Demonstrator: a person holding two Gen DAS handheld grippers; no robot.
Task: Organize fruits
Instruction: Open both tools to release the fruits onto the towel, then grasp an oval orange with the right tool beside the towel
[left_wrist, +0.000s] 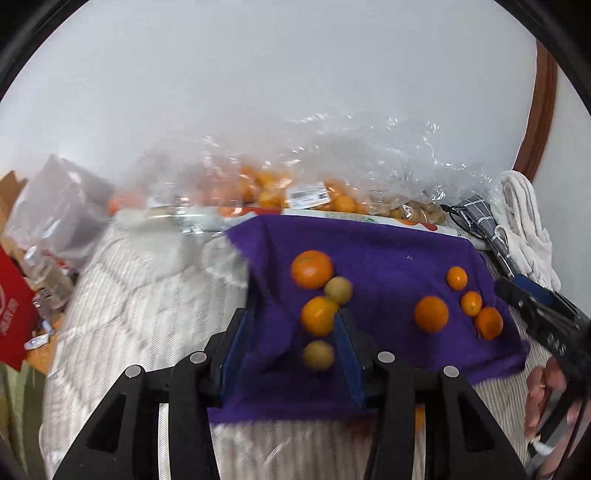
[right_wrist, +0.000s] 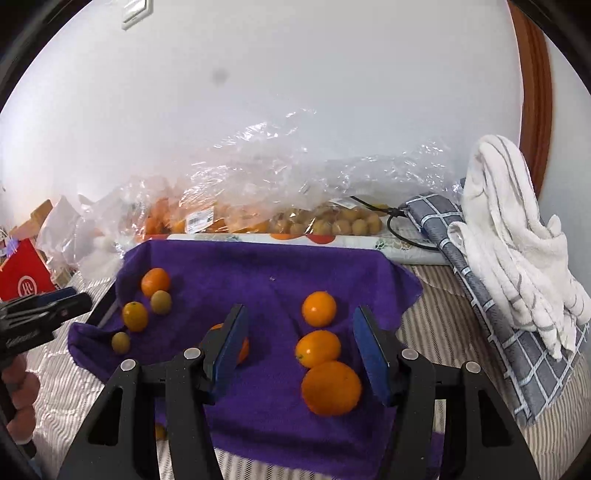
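A purple cloth (left_wrist: 388, 258) (right_wrist: 266, 280) lies on a striped bed cover and carries several fruits. In the left wrist view, two oranges (left_wrist: 312, 268) (left_wrist: 318, 315) and two yellowish small fruits (left_wrist: 338, 290) (left_wrist: 318, 355) sit on its left part; several oranges (left_wrist: 431, 314) sit on its right part. My left gripper (left_wrist: 291, 332) is open, its fingers either side of the nearest yellowish fruit. In the right wrist view my right gripper (right_wrist: 299, 332) is open above the cloth, with three oranges (right_wrist: 331, 387) (right_wrist: 317, 348) (right_wrist: 319, 308) between its fingers. The left gripper (right_wrist: 40, 314) shows at left.
Clear plastic bags of oranges (right_wrist: 207, 218) and small brown fruits (right_wrist: 332, 221) lie behind the cloth by the white wall. A white towel (right_wrist: 517, 236) and grey checked cloth (right_wrist: 491, 314) lie at right. A red box (right_wrist: 22, 284) sits at left.
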